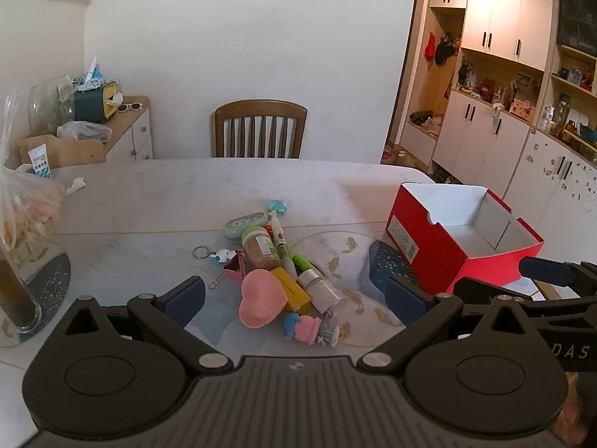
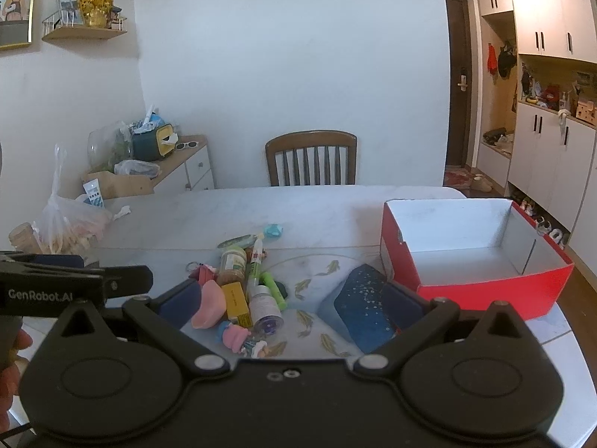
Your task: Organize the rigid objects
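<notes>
While both the left gripper [image 1: 294,300] and right gripper [image 2: 294,304] are hanging wide apart and holding nothing, the pile of small hard toys and bottles [image 1: 278,276] is waiting on the marble table [image 1: 168,194]. The empty red cardboard box [image 2: 474,250] is sitting nearby. I think picking one piece is coming next.

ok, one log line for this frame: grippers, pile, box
left gripper: open, empty | right gripper: open, empty | pile of small items: on table, untouched | red box: right of pile, empty | phase: pre-grasp
</notes>
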Demonstrator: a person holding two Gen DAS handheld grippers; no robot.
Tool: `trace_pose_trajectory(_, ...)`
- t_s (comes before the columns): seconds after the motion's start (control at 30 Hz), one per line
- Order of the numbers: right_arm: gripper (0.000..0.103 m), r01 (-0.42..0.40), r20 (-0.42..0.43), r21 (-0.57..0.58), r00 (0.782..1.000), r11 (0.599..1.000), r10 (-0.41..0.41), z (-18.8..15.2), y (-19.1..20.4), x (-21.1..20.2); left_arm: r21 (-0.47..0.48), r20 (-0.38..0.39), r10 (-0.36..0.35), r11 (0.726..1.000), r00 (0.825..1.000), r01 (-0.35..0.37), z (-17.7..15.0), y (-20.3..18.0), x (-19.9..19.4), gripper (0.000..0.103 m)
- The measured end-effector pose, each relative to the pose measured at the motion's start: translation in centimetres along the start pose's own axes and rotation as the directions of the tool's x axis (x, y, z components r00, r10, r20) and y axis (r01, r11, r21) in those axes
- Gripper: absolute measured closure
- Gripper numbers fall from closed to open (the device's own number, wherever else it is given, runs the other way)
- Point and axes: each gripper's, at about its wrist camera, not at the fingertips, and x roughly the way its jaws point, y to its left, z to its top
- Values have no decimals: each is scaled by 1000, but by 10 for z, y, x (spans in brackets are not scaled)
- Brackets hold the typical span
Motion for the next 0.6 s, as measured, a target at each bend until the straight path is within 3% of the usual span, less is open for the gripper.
trace_pose_trajectory(0.33, 0, -25, -68, -27, 997, 999, 23, 6, 0, 33, 5, -48, 6, 1000, 999, -6, 7, 7, 38, 0)
trace_pose_trajectory(0.6, 2, -98, -154, -75, 984, 992, 85, 8, -1, 74, 40, -70, 37, 999, 997, -34, 4, 15, 83, 0)
